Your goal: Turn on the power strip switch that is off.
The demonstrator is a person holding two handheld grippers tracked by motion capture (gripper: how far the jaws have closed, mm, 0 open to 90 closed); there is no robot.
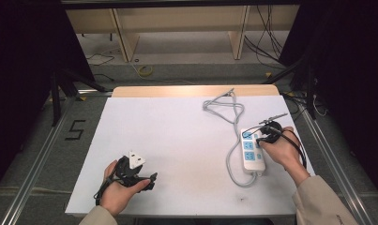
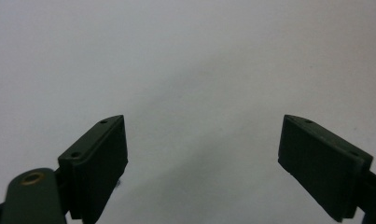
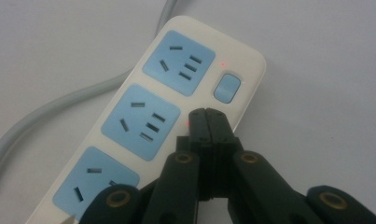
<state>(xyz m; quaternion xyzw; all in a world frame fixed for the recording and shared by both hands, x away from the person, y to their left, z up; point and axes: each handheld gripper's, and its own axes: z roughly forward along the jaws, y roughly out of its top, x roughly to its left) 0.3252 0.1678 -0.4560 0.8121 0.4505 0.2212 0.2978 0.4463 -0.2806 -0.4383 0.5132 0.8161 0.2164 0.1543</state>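
My right gripper [image 3: 209, 114] was clenched shut with nothing between the jaws, its joined tips set down on the power strip [image 3: 143, 116] where the middle socket's switch ought to be, just at 6 o'clock from the top switch button [image 3: 226, 87]. A small red lamp [image 3: 223, 64] glowed beside that top button, and another red dot showed at the tip's 9 o'clock edge. I judged the step in hand was pressing a switch with the closed jaws. Whether the tips bore down on it or merely rested there, I couldn't tell. Next move, as I read it: a short, straight push, then lift clear without dragging the strip.

My left gripper [image 2: 202, 140] stood released, jaws wide apart over bare white table [image 2: 185, 56], holding nothing.

In the high view the strip [image 1: 252, 150] lay at the table's 3 o'clock side, its grey cable [image 1: 231, 136] looping off toward 12 o'clock, and the left gripper [image 1: 149, 180] sat well apart at 7 o'clock. That view gave the layout. The right gripper view gave the lamps, the socket faces and the tip's exact placing, too small to tell from above.
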